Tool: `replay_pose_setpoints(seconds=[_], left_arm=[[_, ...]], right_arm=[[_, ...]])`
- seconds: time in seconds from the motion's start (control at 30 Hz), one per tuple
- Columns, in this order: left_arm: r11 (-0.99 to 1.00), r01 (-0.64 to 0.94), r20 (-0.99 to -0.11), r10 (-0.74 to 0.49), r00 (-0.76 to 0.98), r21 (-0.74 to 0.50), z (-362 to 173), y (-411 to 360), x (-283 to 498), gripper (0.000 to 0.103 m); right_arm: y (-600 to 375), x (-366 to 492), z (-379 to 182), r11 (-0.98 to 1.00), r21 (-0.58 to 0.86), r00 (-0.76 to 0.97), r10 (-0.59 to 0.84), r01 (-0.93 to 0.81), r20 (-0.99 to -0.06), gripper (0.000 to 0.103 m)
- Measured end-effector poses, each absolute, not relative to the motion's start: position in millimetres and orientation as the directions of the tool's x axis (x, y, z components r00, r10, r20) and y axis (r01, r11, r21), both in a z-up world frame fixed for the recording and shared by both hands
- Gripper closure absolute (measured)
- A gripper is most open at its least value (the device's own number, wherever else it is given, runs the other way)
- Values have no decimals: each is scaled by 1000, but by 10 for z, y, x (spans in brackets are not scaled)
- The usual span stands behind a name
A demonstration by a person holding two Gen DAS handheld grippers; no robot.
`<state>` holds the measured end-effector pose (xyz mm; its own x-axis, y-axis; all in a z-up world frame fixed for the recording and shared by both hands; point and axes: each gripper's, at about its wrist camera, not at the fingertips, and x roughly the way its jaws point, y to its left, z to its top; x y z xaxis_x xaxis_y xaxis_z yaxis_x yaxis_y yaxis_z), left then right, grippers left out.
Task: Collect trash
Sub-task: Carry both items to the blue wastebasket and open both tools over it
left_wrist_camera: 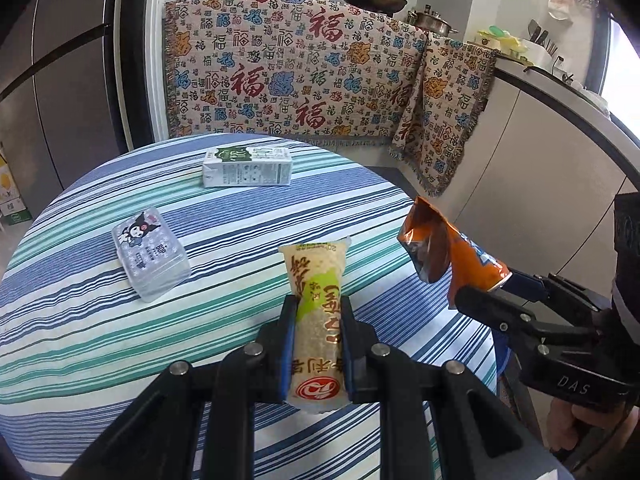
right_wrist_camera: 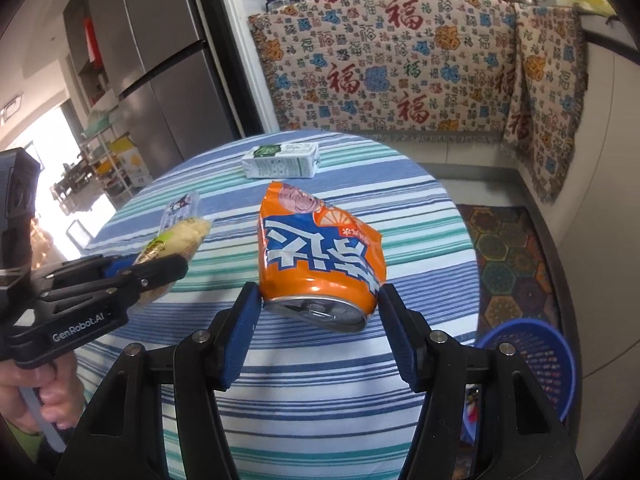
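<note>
Left gripper jaws clamped on snack pack, lower centre of left view; right gripper jaws clamped on crushed can, mid-frame of right view; both held above worktop. Carton and box uncollected. Risks: dented can slipping out; missing basket, lower right.

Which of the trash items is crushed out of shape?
The orange can, held in the right gripper; the snack wrapper, milk carton and clear box keep their shape.
</note>
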<state>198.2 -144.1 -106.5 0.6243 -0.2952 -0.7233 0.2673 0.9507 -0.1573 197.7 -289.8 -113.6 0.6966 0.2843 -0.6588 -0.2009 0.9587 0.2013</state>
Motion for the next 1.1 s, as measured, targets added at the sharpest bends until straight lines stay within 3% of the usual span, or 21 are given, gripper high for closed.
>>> replay_pose_setpoints(seconds=[0.33,0.6,1.1], left_arm=[[905,385,-714,-389,582,-180,-913,-2213,2085,84],[840,497,-703,-489,517,-219,-872,-3100,2195,84],[739,635,-763,-539,357,-225,-1510,-4472,2372,84]], right_arm=[[-3520,1765,-932,965,249,768,223,-85,-601,41],[-4340,1446,-819,956,281,821,95,83,-563,41],[-5522,1400,-1112,909,290,776,-56,301,-629,41]])
